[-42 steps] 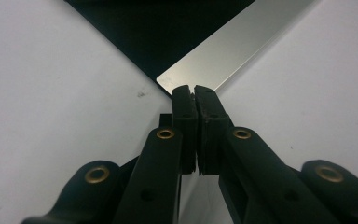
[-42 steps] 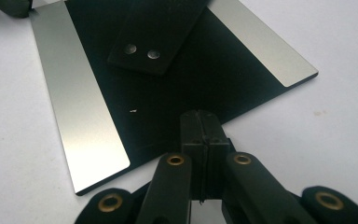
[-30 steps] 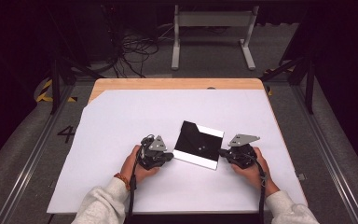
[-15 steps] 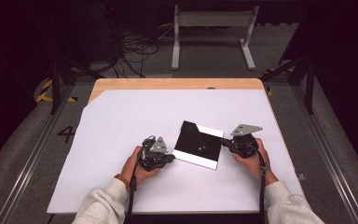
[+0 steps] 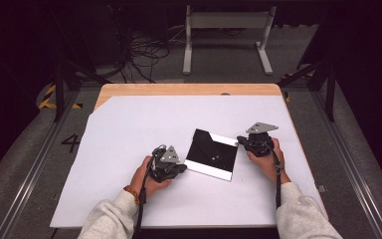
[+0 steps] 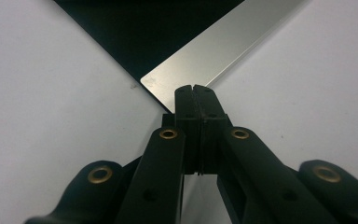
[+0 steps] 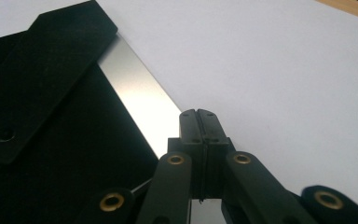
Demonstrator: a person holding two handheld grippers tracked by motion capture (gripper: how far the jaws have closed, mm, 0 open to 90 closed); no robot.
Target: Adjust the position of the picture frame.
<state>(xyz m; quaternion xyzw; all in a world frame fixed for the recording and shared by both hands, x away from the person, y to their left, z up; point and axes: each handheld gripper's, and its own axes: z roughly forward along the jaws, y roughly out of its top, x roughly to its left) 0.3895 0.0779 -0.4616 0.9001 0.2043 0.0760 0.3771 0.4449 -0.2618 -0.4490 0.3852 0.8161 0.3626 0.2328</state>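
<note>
While the black panel lies flat on the white sheet covering the counter, both jaws are clenched with nothing between them. The left gripper tip meets the panel's near-left corner on its silver edge strip. The right gripper sits at the far-right corner. Bare sheet surrounds the panel on all sides, widest toward the far-left.

Plate lies flat on sheet covering table. Left gripper at its near-left corner, right gripper at its far-right corner.
</note>
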